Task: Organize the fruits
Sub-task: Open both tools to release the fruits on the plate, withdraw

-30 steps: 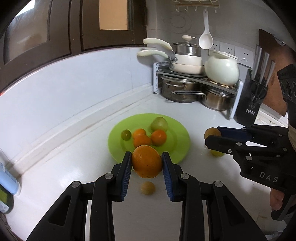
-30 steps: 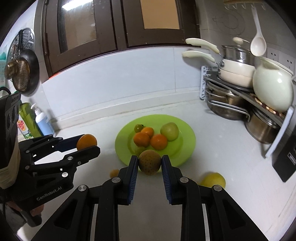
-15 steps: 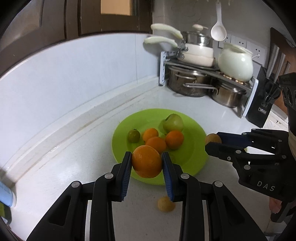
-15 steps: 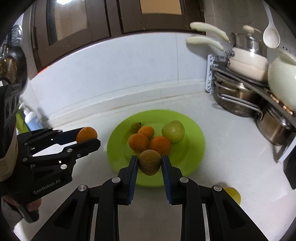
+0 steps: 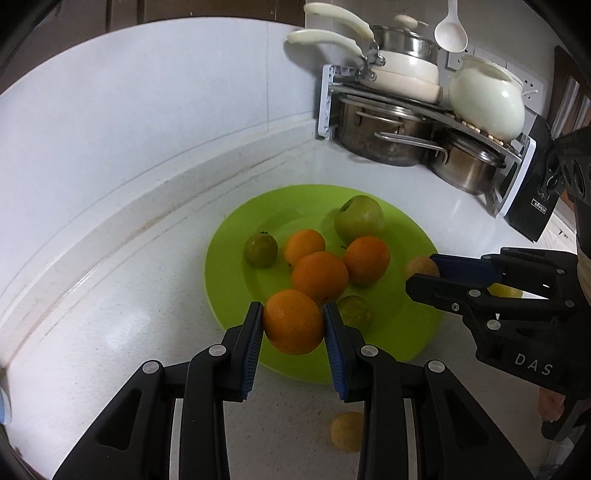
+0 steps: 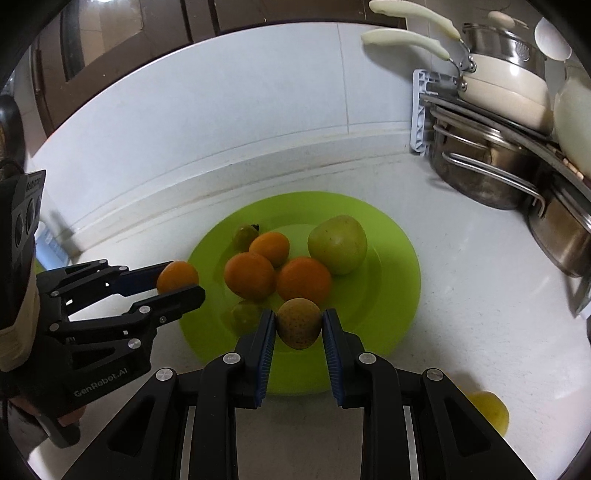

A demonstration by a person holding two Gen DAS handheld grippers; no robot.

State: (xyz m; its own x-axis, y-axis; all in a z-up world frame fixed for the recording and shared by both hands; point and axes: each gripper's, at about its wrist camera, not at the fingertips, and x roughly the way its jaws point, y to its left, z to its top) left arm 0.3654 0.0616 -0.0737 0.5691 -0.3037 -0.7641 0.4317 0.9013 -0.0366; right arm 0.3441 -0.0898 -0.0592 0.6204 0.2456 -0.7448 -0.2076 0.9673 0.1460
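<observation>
White countertop point(image 5: 110, 332) fills both views, with a green plate point(image 5: 406, 325) of fruit at centre. At lower centre, an orange point(image 5: 293, 321) is clamped by the left gripper point(image 5: 293, 325) over the plate's near rim. A speckled brown fruit point(image 6: 298, 323), slightly taller than wide, is clamped by the right gripper point(image 6: 298, 328). Both grippers are angled downward.

I am in a home kitchen: a white countertop point(image 5: 110, 332), steel pots point(image 5: 384, 136) on a rack, a hanging ladle point(image 5: 450, 33), dark wooden cabinets point(image 6: 122, 33).
</observation>
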